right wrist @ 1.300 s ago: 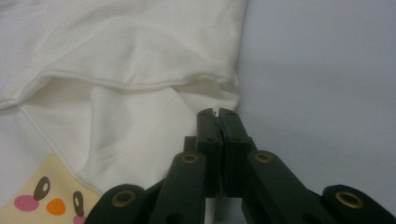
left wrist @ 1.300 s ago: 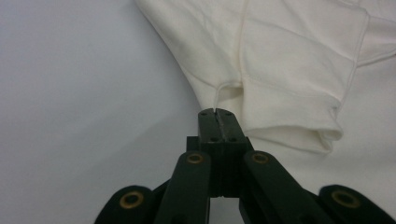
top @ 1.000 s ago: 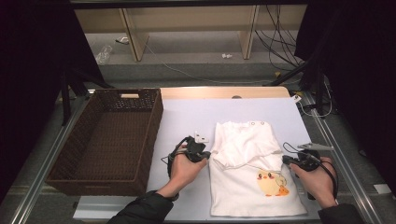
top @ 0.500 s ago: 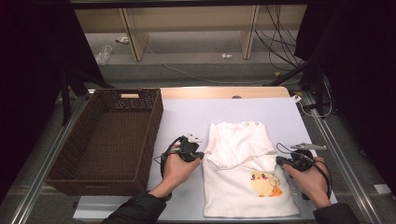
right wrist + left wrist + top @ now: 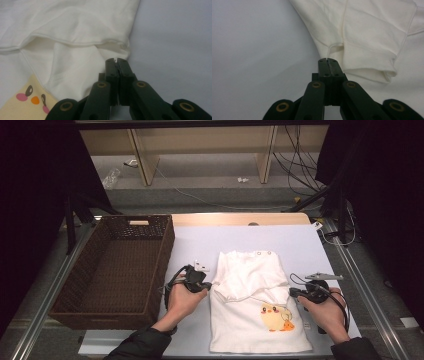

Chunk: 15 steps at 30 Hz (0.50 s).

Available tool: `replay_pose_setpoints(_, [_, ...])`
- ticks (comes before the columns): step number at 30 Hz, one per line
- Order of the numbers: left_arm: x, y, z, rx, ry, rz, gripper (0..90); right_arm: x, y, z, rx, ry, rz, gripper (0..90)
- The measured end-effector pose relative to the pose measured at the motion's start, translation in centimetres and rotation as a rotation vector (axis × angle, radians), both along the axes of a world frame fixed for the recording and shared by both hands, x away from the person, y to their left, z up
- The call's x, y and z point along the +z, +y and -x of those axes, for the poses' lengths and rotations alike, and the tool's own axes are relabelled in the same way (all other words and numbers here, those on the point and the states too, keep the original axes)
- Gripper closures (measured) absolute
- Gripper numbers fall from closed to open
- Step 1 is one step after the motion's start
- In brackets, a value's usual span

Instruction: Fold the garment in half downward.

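I see the white shirt [image 5: 255,307] in the lower centre of the high view, lying on the pale desk [image 5: 300,245]. Its upper part is folded down over the body, and a yellow chick print [image 5: 276,316] shows on the lower right part of the cloth.

My left tool [image 5: 204,285] is at the left edge of the shirt, a little left of the centre of the frame. In the left gripper view its jaws are pressed together, with no gap between them, and the tips [image 5: 327,60] meet a thin edge of the white shirt [image 5: 367,37] just at the folded sleeve. It seems to pinch this edge, but the hold is very small.

My right tool [image 5: 296,293] is at the right edge of the shirt, in the lower right part of the high view. In the right gripper view its jaws are also closed tight, and the tips [image 5: 116,61] touch the hem corner of the folded layer of the shirt [image 5: 75,27]. The chick print [image 5: 30,100] appears in the lower left corner there.

A brown wicker basket [image 5: 165,245] stands on the left side of the high view, just beside the left hand [image 5: 181,301] and apart from the shirt.
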State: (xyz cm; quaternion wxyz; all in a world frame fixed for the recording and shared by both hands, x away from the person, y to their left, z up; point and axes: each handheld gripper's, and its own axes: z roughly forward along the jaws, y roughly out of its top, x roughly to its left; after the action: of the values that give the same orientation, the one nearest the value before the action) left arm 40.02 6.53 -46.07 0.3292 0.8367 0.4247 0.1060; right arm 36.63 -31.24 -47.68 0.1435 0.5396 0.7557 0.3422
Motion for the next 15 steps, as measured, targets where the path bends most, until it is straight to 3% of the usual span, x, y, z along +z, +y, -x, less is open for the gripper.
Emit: replay_pose_setpoints(15, [0.2, 1.4, -0.4, 0.021, 0.014, -0.048, 90.0, 0.0, 1.5, -0.1, 0.036, 0.011, -0.012, 88.8])
